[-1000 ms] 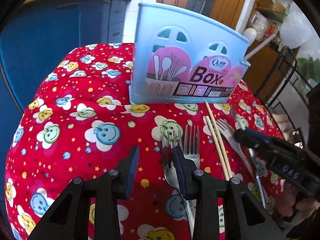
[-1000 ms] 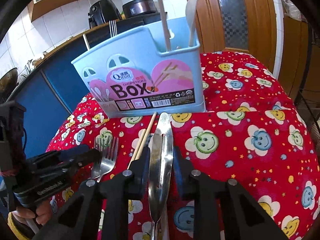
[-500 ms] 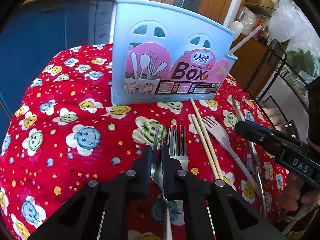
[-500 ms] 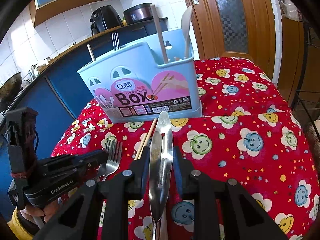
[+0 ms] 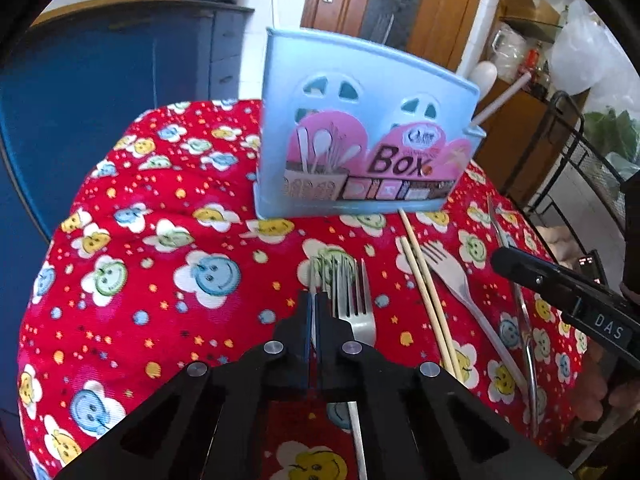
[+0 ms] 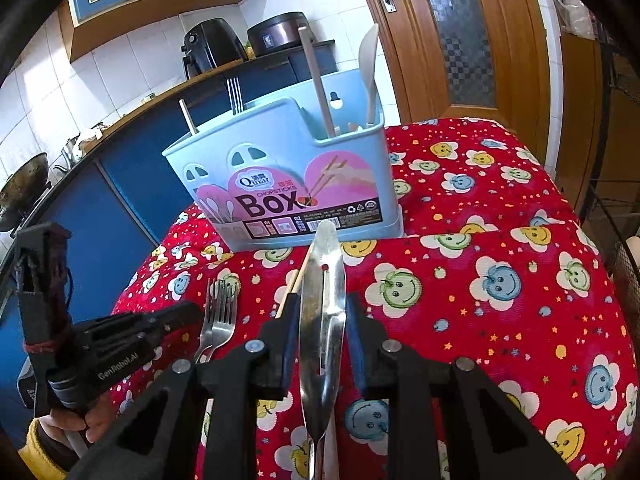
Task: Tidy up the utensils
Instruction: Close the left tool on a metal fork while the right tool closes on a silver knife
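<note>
A kitchen worktop under a red cloth (image 5: 168,248) carried the blue box (image 5: 360,148); the left gripper (image 5: 313,322) had its jaws clamped on a fork (image 5: 316,276), the right gripper (image 6: 322,312) on steel tongs (image 6: 324,280); either thin handle might twist free when lifted.

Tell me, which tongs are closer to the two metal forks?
Left. The left tongs are right at the forks, shut on one; the right tongs sit off to their side, beyond the chopsticks.

Glossy metal tongs (image 6: 323,300) and forks (image 5: 356,304), matt wooden chopsticks (image 5: 426,292), smooth plastic box (image 6: 280,176), soft printed cloth (image 6: 500,280).
</note>
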